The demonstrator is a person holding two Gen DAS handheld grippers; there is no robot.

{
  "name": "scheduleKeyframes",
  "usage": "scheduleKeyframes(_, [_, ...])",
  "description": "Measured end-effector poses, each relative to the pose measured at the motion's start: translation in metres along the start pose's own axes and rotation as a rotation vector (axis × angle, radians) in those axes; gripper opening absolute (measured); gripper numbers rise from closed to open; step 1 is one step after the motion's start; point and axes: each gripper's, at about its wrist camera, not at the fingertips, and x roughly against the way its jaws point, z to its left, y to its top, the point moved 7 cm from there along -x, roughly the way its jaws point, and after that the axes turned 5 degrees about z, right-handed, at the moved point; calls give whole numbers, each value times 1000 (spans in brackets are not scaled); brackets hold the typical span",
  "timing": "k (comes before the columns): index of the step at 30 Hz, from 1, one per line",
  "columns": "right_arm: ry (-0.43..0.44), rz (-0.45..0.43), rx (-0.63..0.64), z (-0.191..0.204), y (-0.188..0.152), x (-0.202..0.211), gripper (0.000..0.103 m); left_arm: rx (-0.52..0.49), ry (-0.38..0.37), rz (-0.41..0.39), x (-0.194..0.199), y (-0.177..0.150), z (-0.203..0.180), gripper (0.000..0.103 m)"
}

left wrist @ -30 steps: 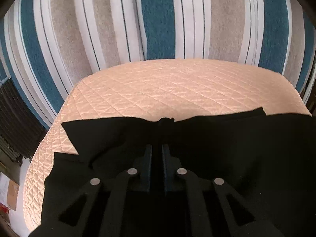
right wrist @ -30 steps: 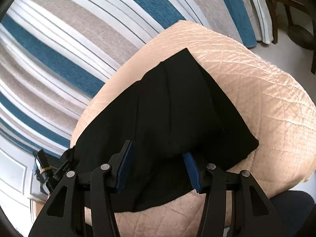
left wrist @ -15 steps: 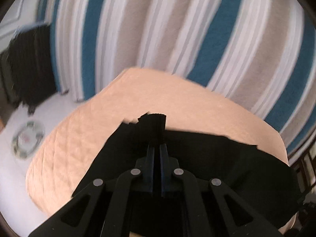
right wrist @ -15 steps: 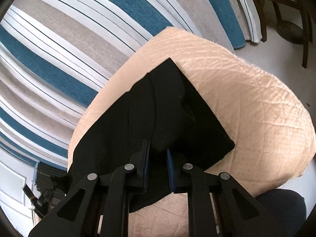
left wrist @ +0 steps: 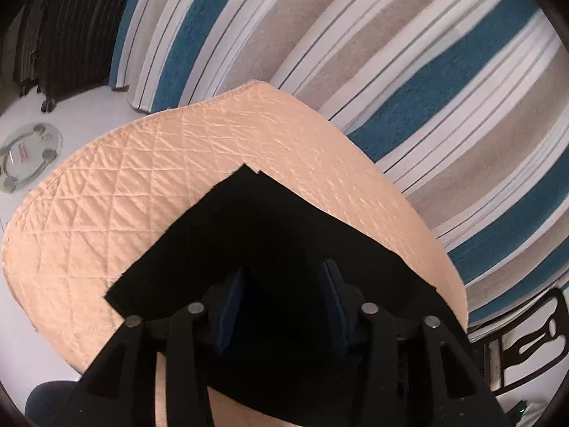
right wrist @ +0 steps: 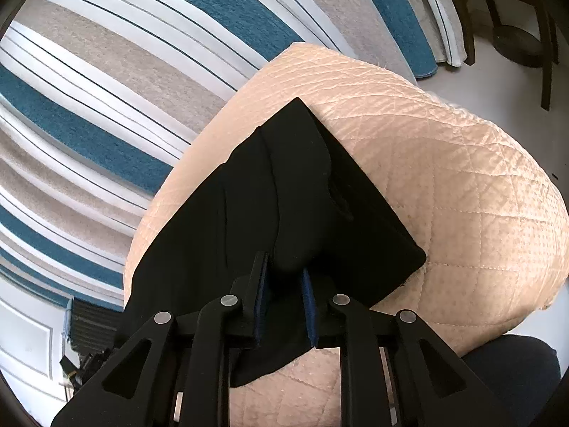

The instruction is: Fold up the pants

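Black pants (left wrist: 277, 235) lie folded on a peach quilted cushion (left wrist: 142, 185), one corner pointing away from me. My left gripper (left wrist: 284, 291) hovers just over the near part of them, its jaws opening and standing apart; the cloth lies flat under them and neither pad presses on it. In the right wrist view the pants (right wrist: 320, 185) cover the left half of the cushion (right wrist: 462, 178). My right gripper (right wrist: 284, 284) pinches a raised fold of the black cloth between its blue pads (right wrist: 308, 302), and its jaws are starting to open.
A striped blue, grey and white rug (left wrist: 426, 71) lies beyond the cushion. A round glass scale (left wrist: 28, 153) and a dark ribbed case (left wrist: 71, 25) stand on the white floor at the left. Dark chair legs (right wrist: 515, 17) rise at the far right. A person's dark-clad knee (right wrist: 515, 366) is near.
The left gripper swung across with a pinched pants corner while rolling, then let go and opened. The right gripper went from wide open to closed on a fold of the pants.
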Motion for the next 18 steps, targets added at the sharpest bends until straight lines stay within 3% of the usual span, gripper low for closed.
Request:
scheduleKeyframes(4, [-1,-4,-4,-1,2,-3,19,-36,35,13,-13,4,-2,45])
scheduleKeyframes(5, [1,-8,-7,-1,3,-3,19,-47,46,6,-14,5,-4,39])
scheduleKeyframes(7, [-4,-21,-2,1,6,-2,19,-79,80,13,-18,8,-6,12])
scheduleKeyframes(8, [-9,-25,-2,1,7,-3,19,-92,88,19,-19,8,-8,6])
scheduleKeyframes(13, [-9,-37,8,5,12,1,14,-155,105,-24,-2,21,-21,5])
scheduleKeyframes(18, [96,-65,-7,21,19,31,10,-156,79,-99,41,42,-27,5])
